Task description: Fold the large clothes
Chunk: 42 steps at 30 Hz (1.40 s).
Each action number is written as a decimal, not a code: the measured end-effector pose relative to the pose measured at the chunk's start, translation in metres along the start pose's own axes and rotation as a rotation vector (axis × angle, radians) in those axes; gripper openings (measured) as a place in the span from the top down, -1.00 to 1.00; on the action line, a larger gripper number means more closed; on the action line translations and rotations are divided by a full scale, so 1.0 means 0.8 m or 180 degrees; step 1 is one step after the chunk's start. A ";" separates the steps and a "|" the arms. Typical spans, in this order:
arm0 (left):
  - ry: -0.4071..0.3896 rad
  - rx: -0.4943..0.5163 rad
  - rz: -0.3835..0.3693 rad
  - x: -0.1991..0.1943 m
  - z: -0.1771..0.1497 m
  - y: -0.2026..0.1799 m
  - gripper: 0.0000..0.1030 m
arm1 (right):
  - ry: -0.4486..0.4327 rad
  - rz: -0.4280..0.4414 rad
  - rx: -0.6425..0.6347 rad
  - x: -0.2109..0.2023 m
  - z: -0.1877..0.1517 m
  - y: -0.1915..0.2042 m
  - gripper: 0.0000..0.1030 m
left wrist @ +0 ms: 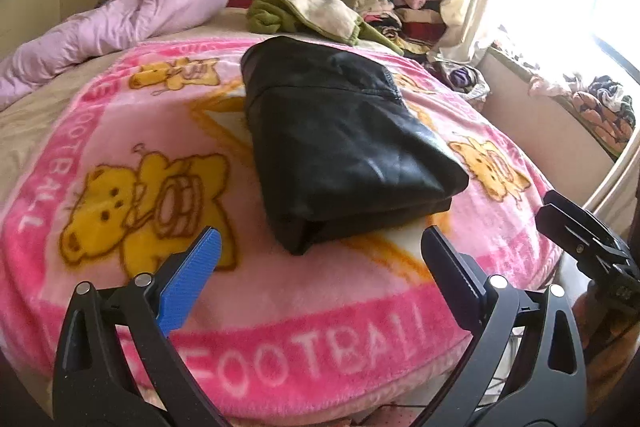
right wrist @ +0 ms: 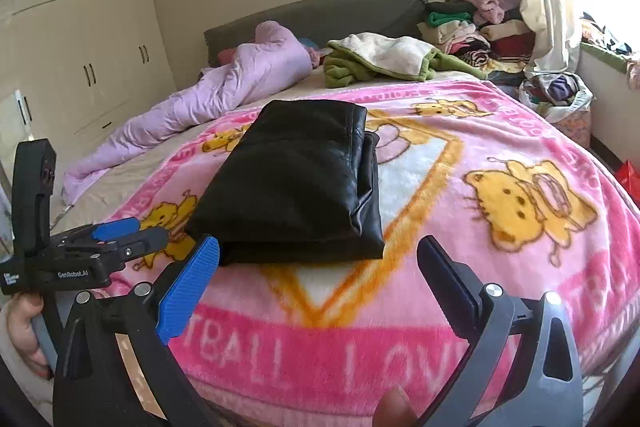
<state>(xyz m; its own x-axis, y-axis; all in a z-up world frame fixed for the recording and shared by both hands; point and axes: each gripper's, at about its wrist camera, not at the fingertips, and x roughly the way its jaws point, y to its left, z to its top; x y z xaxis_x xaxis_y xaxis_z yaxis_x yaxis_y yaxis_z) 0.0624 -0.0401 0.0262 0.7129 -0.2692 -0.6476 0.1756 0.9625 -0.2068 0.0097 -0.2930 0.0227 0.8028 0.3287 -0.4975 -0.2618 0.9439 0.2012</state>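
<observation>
While both grippers hang wide open and empty, the left gripper [left wrist: 318,251] and right gripper [right wrist: 320,259] sit just before the folded black leather garment [left wrist: 344,143] (long side pointing away), lying on the pink teddy-bear blanket [left wrist: 280,307].

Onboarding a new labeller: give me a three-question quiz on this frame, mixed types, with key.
1. True or false: the black garment lies folded on the pink blanket, with neither tool touching it.
2. Multiple choice: how do the left tool and right tool stand? A) both open, nothing between the pads B) left shut on the garment C) right shut on the blanket
3. Short answer: what lies behind the black garment, towards the headboard?

Key: 1 true. 2 A. 3 a crumpled green and cream garment, with stacked clothes to its right.
</observation>
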 end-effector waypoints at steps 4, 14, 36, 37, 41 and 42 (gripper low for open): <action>-0.0009 -0.0044 -0.0015 -0.005 -0.014 0.003 -0.82 | 0.0025 -0.0036 -0.0007 -0.003 -0.015 0.012 -0.92; -0.0070 -0.0049 0.0189 -0.007 -0.028 0.007 -0.82 | 0.0206 -0.0154 -0.0086 0.017 -0.043 0.029 -0.92; -0.0095 -0.0042 0.0274 -0.013 -0.027 0.012 -0.82 | 0.0133 -0.0222 -0.0143 0.011 -0.035 0.031 -0.92; -0.0092 -0.0041 0.0279 -0.013 -0.027 0.010 -0.82 | 0.0134 -0.0223 -0.0150 0.012 -0.036 0.031 -0.92; -0.0087 -0.0027 0.0284 -0.013 -0.027 0.009 -0.82 | 0.0129 -0.0230 -0.0158 0.011 -0.036 0.031 -0.92; -0.0085 -0.0028 0.0284 -0.013 -0.027 0.009 -0.82 | 0.0126 -0.0230 -0.0155 0.011 -0.036 0.031 -0.92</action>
<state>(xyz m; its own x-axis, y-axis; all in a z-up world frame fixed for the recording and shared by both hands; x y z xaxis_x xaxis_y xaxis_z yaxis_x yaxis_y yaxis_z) 0.0418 -0.0311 0.0155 0.7434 -0.1813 -0.6439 0.1047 0.9822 -0.1556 -0.0053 -0.2659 -0.0009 0.7990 0.2597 -0.5424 -0.2304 0.9653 0.1228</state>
